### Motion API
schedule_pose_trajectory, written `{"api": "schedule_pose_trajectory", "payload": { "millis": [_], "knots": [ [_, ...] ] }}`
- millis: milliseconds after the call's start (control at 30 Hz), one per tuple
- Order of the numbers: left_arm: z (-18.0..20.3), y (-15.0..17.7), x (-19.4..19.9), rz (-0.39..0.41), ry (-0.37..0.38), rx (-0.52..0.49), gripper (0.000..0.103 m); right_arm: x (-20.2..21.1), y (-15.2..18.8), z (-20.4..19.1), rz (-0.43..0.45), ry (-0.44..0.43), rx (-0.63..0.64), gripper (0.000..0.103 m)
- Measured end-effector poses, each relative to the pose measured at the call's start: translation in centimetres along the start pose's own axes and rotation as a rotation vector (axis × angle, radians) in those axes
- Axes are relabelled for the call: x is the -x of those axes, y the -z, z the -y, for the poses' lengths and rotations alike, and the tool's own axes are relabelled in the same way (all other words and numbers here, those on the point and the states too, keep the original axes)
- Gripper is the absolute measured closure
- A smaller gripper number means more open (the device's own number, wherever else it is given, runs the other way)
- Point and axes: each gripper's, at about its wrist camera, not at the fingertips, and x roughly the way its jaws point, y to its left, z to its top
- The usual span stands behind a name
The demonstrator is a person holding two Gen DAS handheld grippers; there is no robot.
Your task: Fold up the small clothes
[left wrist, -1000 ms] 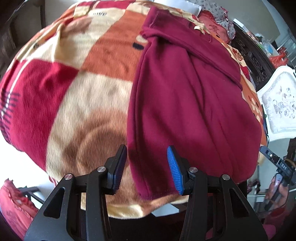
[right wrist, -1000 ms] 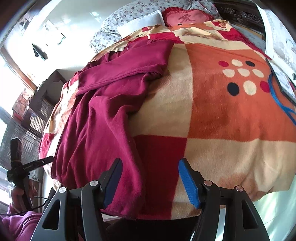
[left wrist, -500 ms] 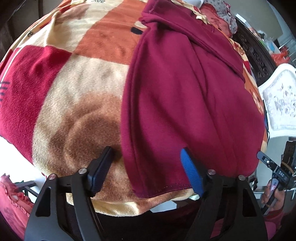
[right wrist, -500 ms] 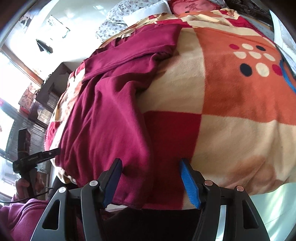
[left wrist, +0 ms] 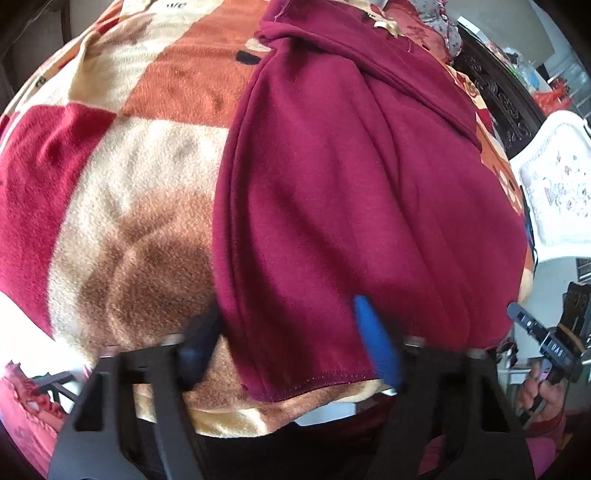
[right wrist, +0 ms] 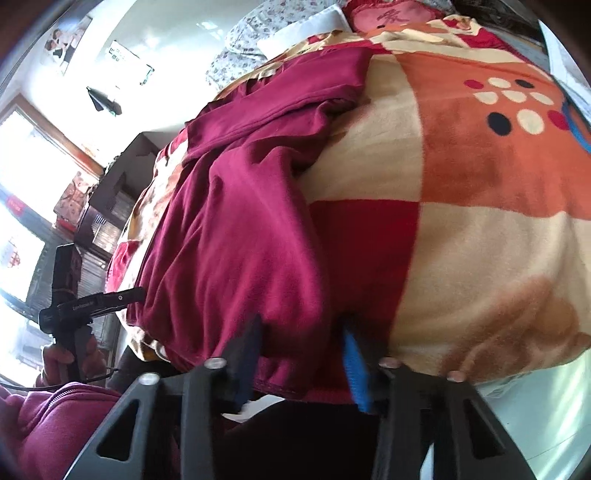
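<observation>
A maroon garment (left wrist: pixel 351 192) lies spread on a checked red, orange and cream blanket (left wrist: pixel 140 192), its hem at the near edge of the bed. My left gripper (left wrist: pixel 291 332) is open, its fingers straddling the hem's left corner. In the right wrist view the same garment (right wrist: pixel 236 229) lies at the left of the blanket (right wrist: pixel 480 221). My right gripper (right wrist: pixel 303 339) is open, narrower than before, with the hem's right corner between its fingers.
Pillows (right wrist: pixel 280 33) lie at the head of the bed. A dark carved headboard (left wrist: pixel 498 96) and a white chair (left wrist: pixel 554 184) stand to the right. A cabinet (right wrist: pixel 110 199) and windows are at the left. Each view shows the other hand-held gripper (right wrist: pixel 81 306).
Both grippers moved forward and down onto the hem corners. The left one opened wider. The right one's fingers have narrowed around the cloth.
</observation>
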Motion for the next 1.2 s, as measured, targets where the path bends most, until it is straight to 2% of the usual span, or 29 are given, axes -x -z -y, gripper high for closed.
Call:
{"api": "schedule_pose_trajectory", "payload": {
  "millis": [33,100,167,267,333,400,500,667,700,833,933,1000,1100,1200],
  "knots": [
    [0.0,0.0,0.1,0.004,0.006,-0.004,0.07,0.2,0.0,0.1,0.006,-0.011,-0.007,0.076],
    [-0.1,0.1,0.1,0.001,0.042,-0.003,0.081,0.4,0.1,0.1,0.01,-0.032,-0.006,0.083],
    [0.1,0.0,0.3,0.008,0.043,-0.028,0.089,0.5,0.2,-0.2,0.009,-0.038,0.004,0.089],
    [0.5,-0.3,1.5,0.035,0.074,-0.057,0.089,0.9,0.1,-0.7,0.016,-0.085,0.011,0.091],
    [0.5,-0.5,2.2,0.061,0.062,-0.077,0.089,0.8,0.1,-1.1,0.01,-0.08,0.033,0.091],
    [0.5,-0.5,2.1,0.061,0.052,-0.074,0.09,0.1,0.0,-1.2,0.0,-0.063,0.03,0.09],
    [0.6,-0.2,1.8,0.066,0.037,-0.076,0.09,-0.7,-0.2,-0.9,0.014,-0.099,-0.004,0.089],
    [-0.2,-0.2,3.1,0.095,0.07,-0.06,0.091,-1.0,-0.4,-1.6,0.011,-0.119,0.01,0.091],
    [-0.3,-0.2,3.5,0.102,0.075,-0.059,0.091,-0.7,-0.4,-1.7,0.009,-0.137,0.008,0.094],
    [-1.6,0.1,6.0,0.133,0.101,-0.035,0.096,2.0,0.0,-3.6,0.016,-0.233,0.051,0.095],
    [-2.8,0.3,7.7,0.178,0.058,-0.036,0.096,3.2,0.6,-4.8,-0.001,-0.283,0.082,0.096],
    [-3.5,0.2,7.1,0.157,0.049,-0.023,0.096,2.4,0.9,-4.6,-0.029,-0.307,0.063,0.096],
    [-4.1,-0.1,5.9,0.121,0.056,0.006,0.096,0.6,0.8,-3.8,-0.055,-0.268,0.039,0.096],
    [-3.7,-0.2,5.8,0.125,0.064,-0.02,0.096,0.4,0.5,-3.6,-0.059,-0.226,0.042,0.096]
  ]
}}
